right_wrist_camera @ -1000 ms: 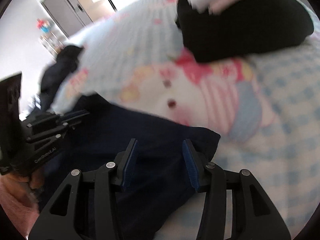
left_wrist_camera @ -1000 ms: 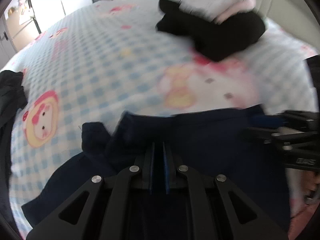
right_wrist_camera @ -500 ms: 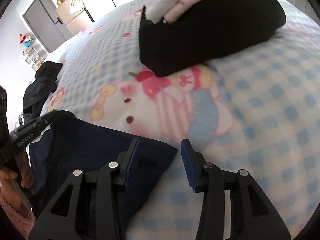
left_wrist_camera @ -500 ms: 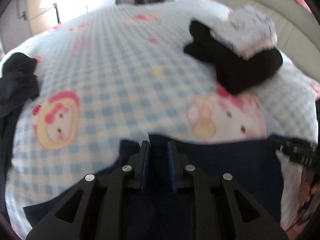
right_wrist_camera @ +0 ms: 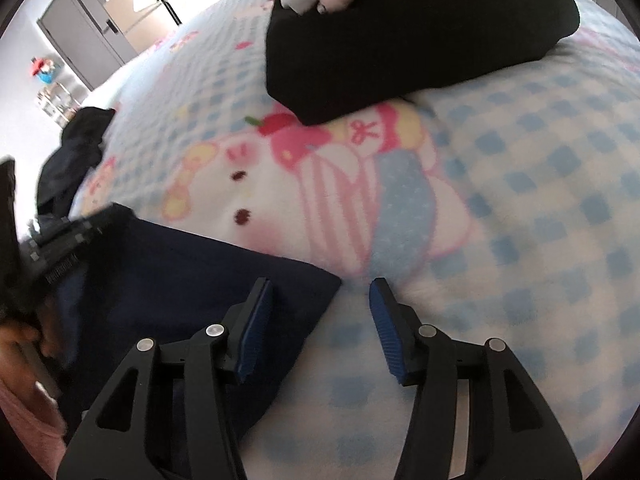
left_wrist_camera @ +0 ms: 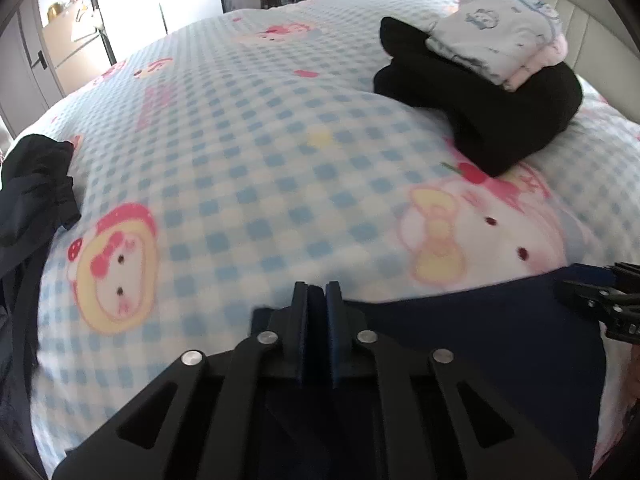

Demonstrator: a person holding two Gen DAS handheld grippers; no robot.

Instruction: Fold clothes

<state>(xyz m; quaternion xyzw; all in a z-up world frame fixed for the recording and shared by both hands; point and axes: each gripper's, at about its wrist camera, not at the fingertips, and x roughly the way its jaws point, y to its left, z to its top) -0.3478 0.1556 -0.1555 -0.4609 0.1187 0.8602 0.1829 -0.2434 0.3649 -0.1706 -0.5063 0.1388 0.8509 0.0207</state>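
A navy blue garment [left_wrist_camera: 472, 344] lies flat on the checked cartoon bedspread [left_wrist_camera: 248, 168] at the near edge. My left gripper [left_wrist_camera: 317, 300] is shut on the garment's far left edge. My right gripper [right_wrist_camera: 320, 296] is open, its left finger over the garment's far right corner [right_wrist_camera: 224, 280] and its right finger over bare bedspread [right_wrist_camera: 520, 208]. The right gripper's tip [left_wrist_camera: 600, 300] shows at the right of the left wrist view; the left gripper [right_wrist_camera: 60, 240] shows blurred at the left of the right wrist view.
A folded stack stands at the far right: black clothes [left_wrist_camera: 488, 100] with white and pink ones [left_wrist_camera: 500, 40] on top; it also shows in the right wrist view [right_wrist_camera: 408, 36]. A crumpled dark garment [left_wrist_camera: 32, 192] lies at the bed's left edge. Doors and cabinets stand beyond.
The left gripper has carried the garment's edge away from the camera, and the bunched cloth near it has flattened. The right gripper has stayed open and shifted right, to the garment's corner.
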